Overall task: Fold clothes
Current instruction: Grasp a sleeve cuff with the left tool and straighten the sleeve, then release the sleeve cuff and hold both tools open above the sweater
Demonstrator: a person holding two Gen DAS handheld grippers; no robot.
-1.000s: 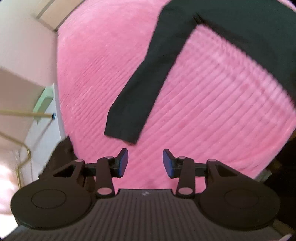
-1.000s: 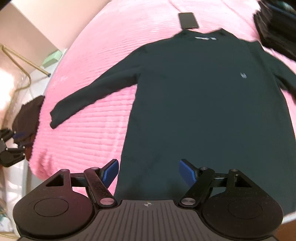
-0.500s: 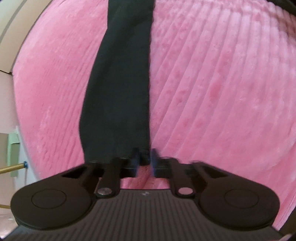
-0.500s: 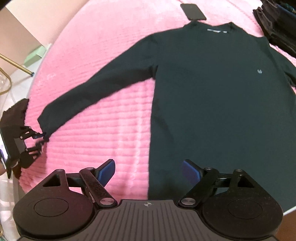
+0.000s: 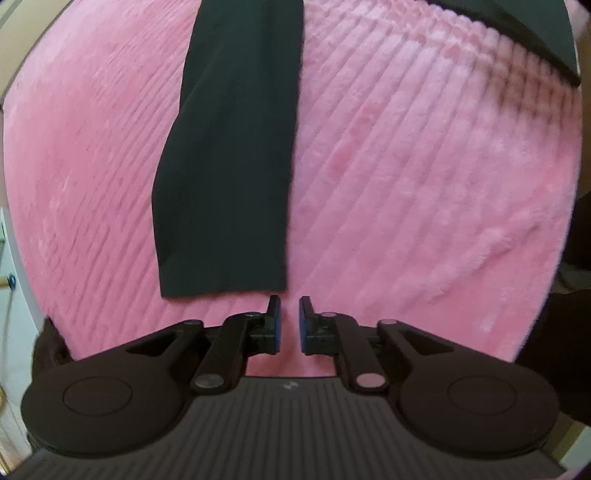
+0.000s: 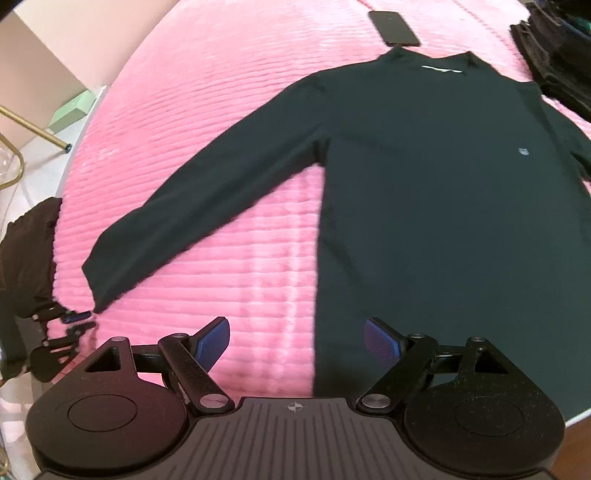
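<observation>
A dark long-sleeved shirt lies flat, front up, on a pink ribbed blanket. Its left sleeve stretches toward my left gripper, whose jaws stand a narrow gap apart, empty, just short of the cuff's right corner. In the right wrist view the left gripper sits right at the cuff. My right gripper is wide open and empty above the shirt's lower hem, at its left side edge.
A black phone lies beyond the collar. A pile of dark clothes sits at the far right. A dark garment hangs off the blanket's left edge. A gold-legged stand and a green box stand beside the bed.
The left gripper came to the sleeve cuff, closed nearly shut around half a second ago, and now stands slightly apart just short of the cuff. The right gripper shifted left along the hem.
</observation>
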